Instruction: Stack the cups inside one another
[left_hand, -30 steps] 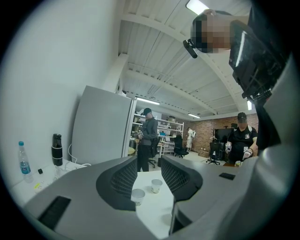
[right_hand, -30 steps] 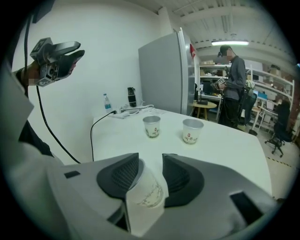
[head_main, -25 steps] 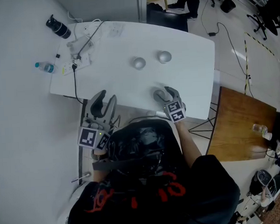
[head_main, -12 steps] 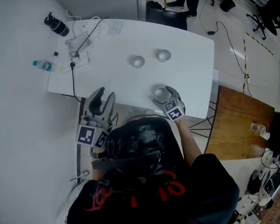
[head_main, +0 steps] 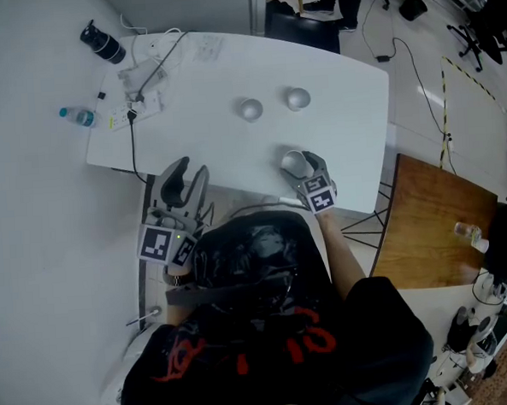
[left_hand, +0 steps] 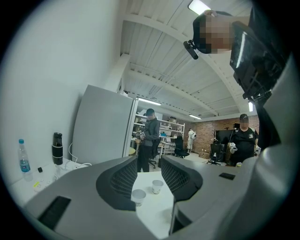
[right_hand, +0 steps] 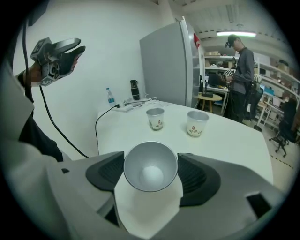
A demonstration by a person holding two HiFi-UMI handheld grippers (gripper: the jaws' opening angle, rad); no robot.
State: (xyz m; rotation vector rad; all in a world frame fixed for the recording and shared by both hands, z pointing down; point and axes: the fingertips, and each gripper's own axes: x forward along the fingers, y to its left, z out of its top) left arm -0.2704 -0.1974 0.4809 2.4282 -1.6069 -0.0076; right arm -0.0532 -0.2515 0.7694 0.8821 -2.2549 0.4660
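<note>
White counter (head_main: 351, 114) stands by a pale wall, with a water bottle (head_main: 80, 118) and cables at its far left corner, and near its middle one cup (head_main: 250, 112) with a second cup (head_main: 297, 100) just beside it. At the near edge the right claw (head_main: 300, 163) is closing on a third cup (right_hand: 150, 166), upright, both pads at its rim. The left claw (head_main: 189, 172) hangs open and empty by the near left corner.

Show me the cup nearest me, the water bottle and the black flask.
nearest cup (right_hand: 151, 177): right gripper view, on its inner bottom.
water bottle (head_main: 79, 118): head view, on the middle of its body.
black flask (head_main: 107, 49): head view, on the middle of its body.
</note>
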